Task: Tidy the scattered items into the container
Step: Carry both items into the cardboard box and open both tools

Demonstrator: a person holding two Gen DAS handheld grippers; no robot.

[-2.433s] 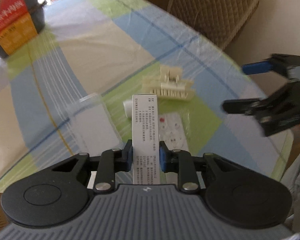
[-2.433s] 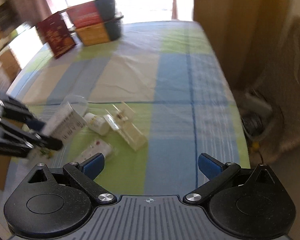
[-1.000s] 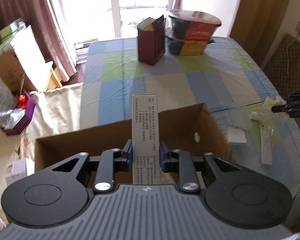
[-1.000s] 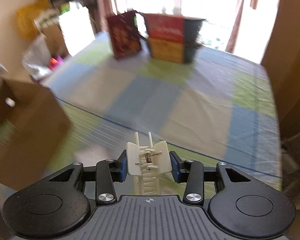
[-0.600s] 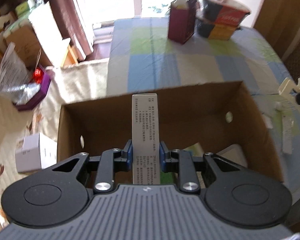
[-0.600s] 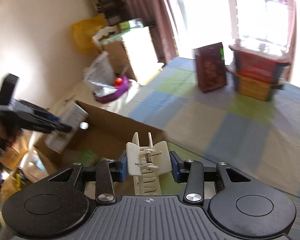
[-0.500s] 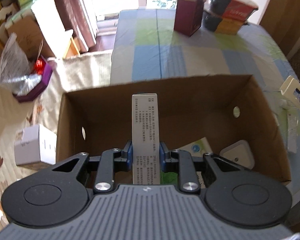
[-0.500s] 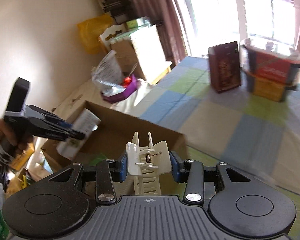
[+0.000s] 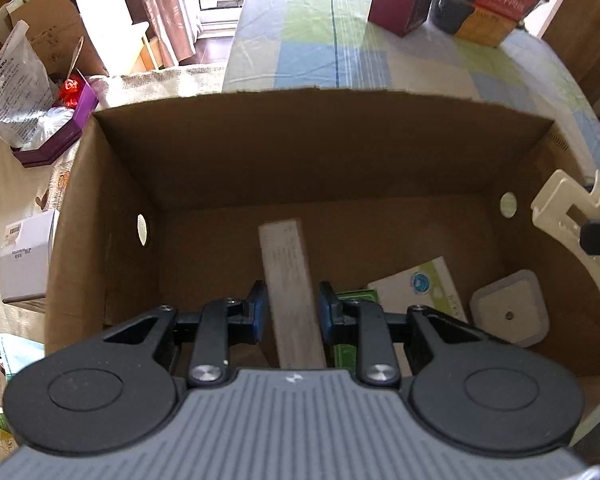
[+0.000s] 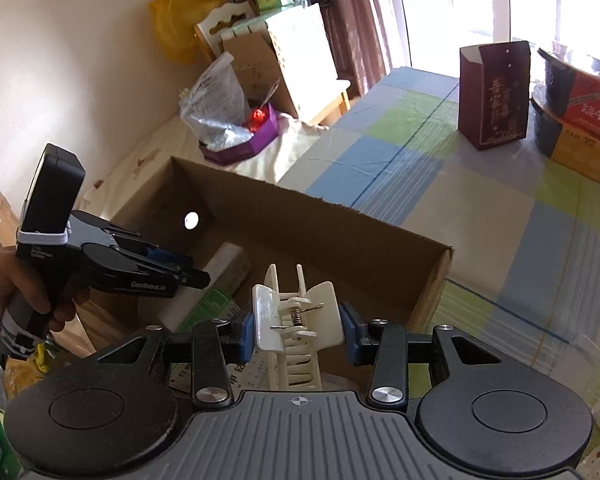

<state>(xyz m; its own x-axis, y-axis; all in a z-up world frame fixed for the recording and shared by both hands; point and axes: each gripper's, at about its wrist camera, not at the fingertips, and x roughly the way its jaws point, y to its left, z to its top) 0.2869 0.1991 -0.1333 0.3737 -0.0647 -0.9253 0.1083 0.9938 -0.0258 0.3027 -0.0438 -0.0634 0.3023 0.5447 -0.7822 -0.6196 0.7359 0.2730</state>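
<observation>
The left tool [image 9: 291, 314] has spread, dropping the white carton [image 9: 290, 280] into the cardboard box [image 9: 316, 136].

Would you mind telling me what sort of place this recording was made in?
Probably a lived-in home room: a table under a checked cloth, curtains at a bright window, and bags and boxes piled along the wall.

1. The left claw [image 9: 291, 312] points down and forward, its blue pads [image 9: 257, 311] parted with gaps at either side.
2. A hand [image 10: 10, 292] grips its handle.
3. The right claw [image 10: 298, 330] is level, pads pressed inward.
</observation>
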